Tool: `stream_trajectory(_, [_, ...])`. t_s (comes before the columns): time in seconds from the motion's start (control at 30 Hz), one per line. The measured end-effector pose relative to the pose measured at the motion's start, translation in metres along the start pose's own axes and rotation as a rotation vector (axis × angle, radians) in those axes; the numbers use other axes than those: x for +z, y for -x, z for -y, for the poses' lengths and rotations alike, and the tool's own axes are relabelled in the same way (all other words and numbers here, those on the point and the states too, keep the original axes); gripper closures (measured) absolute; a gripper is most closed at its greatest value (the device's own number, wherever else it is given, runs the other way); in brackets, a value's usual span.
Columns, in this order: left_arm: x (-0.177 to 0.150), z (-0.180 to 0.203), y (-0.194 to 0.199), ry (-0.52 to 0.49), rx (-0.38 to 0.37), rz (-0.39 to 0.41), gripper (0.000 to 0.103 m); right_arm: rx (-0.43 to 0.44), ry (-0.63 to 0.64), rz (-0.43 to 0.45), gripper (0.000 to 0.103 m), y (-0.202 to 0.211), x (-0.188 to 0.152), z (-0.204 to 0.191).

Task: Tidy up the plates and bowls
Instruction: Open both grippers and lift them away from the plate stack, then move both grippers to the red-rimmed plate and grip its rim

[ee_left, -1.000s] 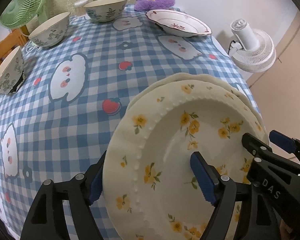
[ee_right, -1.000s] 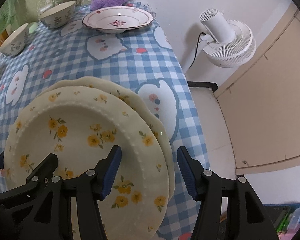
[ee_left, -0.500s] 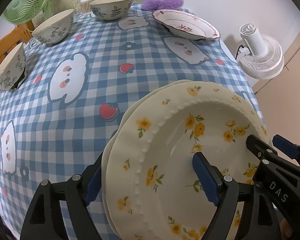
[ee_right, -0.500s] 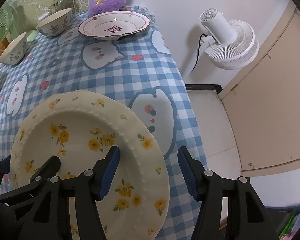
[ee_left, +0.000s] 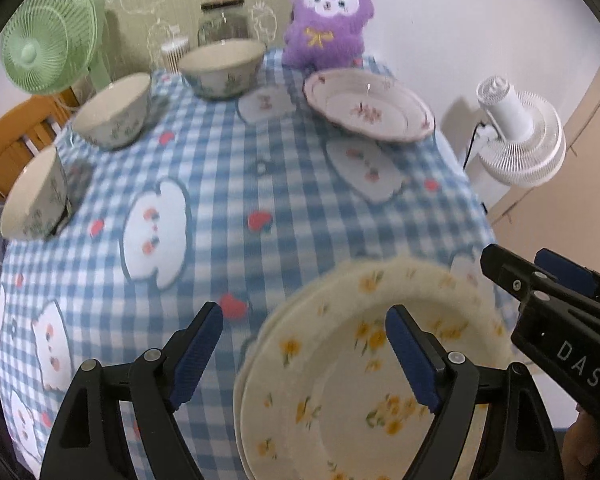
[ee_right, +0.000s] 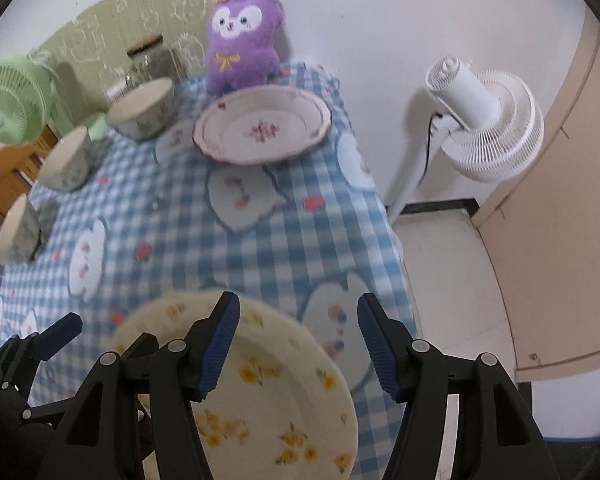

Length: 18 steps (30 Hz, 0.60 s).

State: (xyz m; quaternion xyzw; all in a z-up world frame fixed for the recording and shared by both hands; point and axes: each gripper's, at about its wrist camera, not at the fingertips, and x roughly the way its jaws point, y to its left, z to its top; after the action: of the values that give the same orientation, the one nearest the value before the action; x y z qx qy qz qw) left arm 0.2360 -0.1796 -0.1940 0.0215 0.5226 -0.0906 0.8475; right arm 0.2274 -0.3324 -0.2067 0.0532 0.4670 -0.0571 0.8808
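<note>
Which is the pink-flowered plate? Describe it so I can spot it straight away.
Start at the blue checked tablecloth and look to its far end, where a purple plush toy sits against the wall. The plate lies just in front of the toy. Unlike the yellow-flowered plates at the near edge, it has a dark scalloped rim and pink flowers.

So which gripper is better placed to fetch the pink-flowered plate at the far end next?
Probably the right gripper: the pink-flowered plate lies almost straight ahead of its open jaws, on the table's right side. The left gripper, also open, faces the middle of the tablecloth.
</note>
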Motion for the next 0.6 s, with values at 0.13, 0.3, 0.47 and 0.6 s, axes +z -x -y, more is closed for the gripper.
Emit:
stream_trajectory(0.13, [0.019,0.002,0.012,-0.005,0.002,0.05,0.018,0.035,0.006,0.033,0.038,0.008,0.018,-0.002])
stream_trajectory(0.3, [0.042,0.005,0.025,0.007,0.003,0.095,0.018,0.059,0.004,0.09,0.028,0.025,0.036,-0.004])
stream_trajectory(0.47, [0.055,0.014,0.036,-0.017,0.008,0.131,0.018,0.051,0.039,0.119,0.025,0.036,0.053,-0.006])
stream_trajectory(0.6, [0.065,0.019,0.044,-0.021,0.0,0.146,0.018,0.057,0.047,0.136,0.025,0.045,0.064,-0.005])
